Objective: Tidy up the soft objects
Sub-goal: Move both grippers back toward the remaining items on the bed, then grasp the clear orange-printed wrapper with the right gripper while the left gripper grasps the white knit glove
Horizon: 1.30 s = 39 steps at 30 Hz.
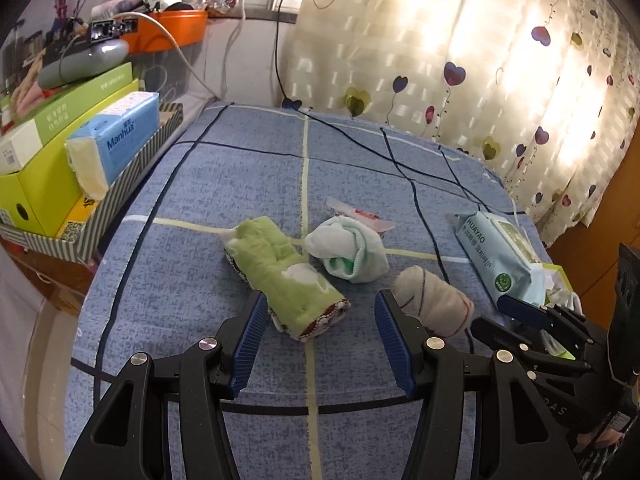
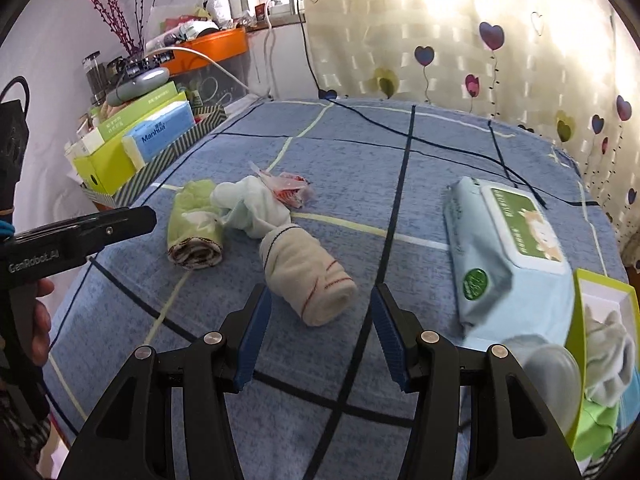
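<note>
Rolled towel [image 1: 286, 276] left of the bundled sock [image 1: 348, 252], touching it. Wrapper [image 1: 360, 216] just behind the sock. Rolled sock [image 1: 434, 300] right of and nearer than it. Wipes pack [image 1: 500, 256] well right, tissue pack [image 1: 116, 136] far left, off the bed [image 1: 360, 168].

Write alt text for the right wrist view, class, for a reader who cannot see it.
The open right gripper hovers over a rolled cream sock on a blue checked bedcover. Beyond lie a green roll and a mint bundle; a wipes pack sits right.
</note>
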Tool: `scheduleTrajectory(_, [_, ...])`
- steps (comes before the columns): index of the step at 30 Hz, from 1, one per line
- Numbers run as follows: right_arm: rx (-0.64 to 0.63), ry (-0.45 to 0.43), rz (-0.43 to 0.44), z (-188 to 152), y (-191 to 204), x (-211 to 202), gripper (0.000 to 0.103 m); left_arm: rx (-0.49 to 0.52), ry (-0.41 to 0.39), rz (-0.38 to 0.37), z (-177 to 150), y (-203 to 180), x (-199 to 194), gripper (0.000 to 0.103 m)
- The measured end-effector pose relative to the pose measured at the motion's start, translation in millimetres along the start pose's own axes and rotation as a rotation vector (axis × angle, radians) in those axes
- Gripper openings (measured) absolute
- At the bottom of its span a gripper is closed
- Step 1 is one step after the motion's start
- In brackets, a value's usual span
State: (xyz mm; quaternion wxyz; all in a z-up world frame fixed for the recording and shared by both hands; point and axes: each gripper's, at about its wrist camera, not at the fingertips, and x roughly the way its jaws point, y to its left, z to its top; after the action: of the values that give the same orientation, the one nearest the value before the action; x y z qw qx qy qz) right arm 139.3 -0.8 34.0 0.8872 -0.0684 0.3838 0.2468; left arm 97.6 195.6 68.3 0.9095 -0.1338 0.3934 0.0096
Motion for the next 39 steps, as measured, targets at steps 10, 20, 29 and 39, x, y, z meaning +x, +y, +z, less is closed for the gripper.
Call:
scheduleTrajectory(10, [0.082, -0.035, 0.023, 39.1, -0.7, 18.7, 0.053, -0.009, 0.026, -0.007, 10.2, 11.9, 21.0, 0.055])
scheduleTrajectory(20, [0.119, 0.016, 0.063, 77.5, 4.5, 62.0, 0.053, 0.001, 0.045, 0.000, 16.5, 18.9, 37.4, 0.056])
scheduleTrajectory(29, [0.134, 0.088, 0.124, 99.3, 8.9, 104.7, 0.053, -0.013, 0.025, -0.017, 21.7, 23.4, 37.4, 0.056])
scheduleTrajectory(39, [0.206, 0.164, 0.154, 101.7, 2.3, 140.3, 0.053, 0.016, 0.035, -0.017, 24.4, 18.7, 44.1, 0.056])
